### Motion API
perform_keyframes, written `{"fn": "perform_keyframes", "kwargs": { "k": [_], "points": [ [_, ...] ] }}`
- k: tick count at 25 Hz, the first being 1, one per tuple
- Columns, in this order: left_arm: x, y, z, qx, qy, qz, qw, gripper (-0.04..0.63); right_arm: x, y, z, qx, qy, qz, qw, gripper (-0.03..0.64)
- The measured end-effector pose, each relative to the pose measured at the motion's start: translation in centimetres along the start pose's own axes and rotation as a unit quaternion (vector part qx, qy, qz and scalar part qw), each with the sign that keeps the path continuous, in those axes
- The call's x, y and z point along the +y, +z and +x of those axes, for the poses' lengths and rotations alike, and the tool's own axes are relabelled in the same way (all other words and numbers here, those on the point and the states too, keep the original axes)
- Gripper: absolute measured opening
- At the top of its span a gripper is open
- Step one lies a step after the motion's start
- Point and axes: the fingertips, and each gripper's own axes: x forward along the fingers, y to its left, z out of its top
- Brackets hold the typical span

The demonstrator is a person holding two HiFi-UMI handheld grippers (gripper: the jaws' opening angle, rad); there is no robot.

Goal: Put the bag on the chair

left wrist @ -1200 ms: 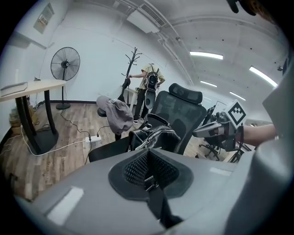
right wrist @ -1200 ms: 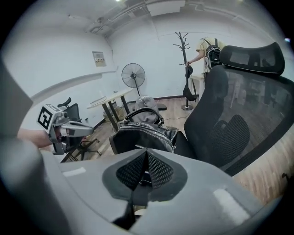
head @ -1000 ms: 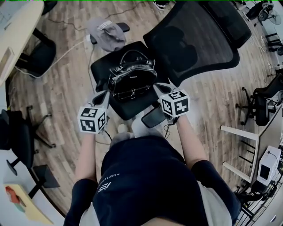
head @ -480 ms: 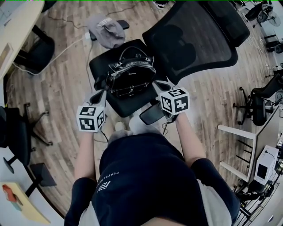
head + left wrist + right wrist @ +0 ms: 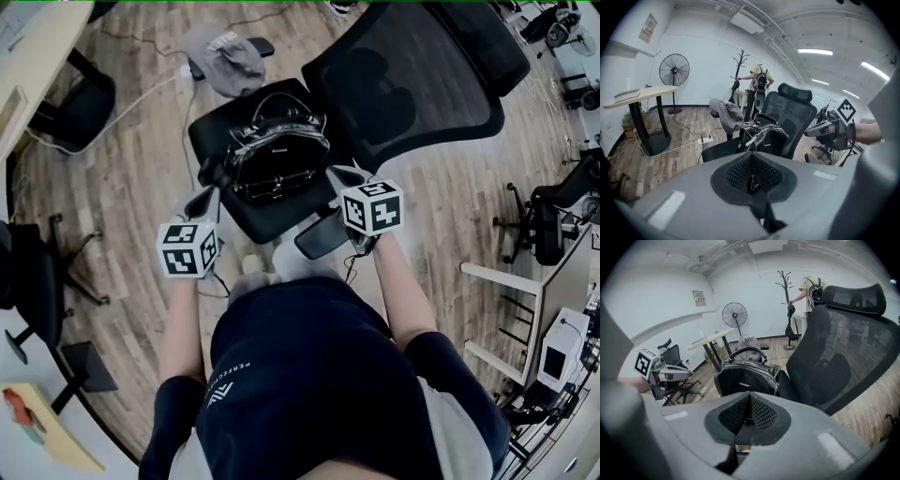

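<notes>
Two grippers, one bag, one chair, one cap.

The left gripper hangs just off the left front edge of the chair seat. Its jaws are pressed fully together with nothing between them, and its own view shows the closed pads pointing at the bag from a little way off.

Beyond the seat's far left corner lies the single grey cap.

The bag stands upright on the middle of the seat, in front of the mesh back. It is black and glossy, with pale zip lines across the top and sides, a small pale label on one face, and looped handles arching over it. Neither gripper touches it.

The right gripper sits at the seat's right front edge, near the bag's side. Its jaws are likewise closed tight and empty.

Far behind the chair, the gripper views show one fan and one coat stand, with a person beside the stand.
</notes>
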Motion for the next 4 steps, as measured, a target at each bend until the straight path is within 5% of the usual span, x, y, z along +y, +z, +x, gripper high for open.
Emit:
{"fn": "perform_keyframes", "kwargs": {
  "k": [4],
  "points": [
    [0.03, -0.23, -0.2, -0.002, 0.006, -0.002, 1.0, 0.014, 0.14, -0.29, -0.04, -0.002, 0.003, 0.005, 1.0, 0.002]
  ]
}}
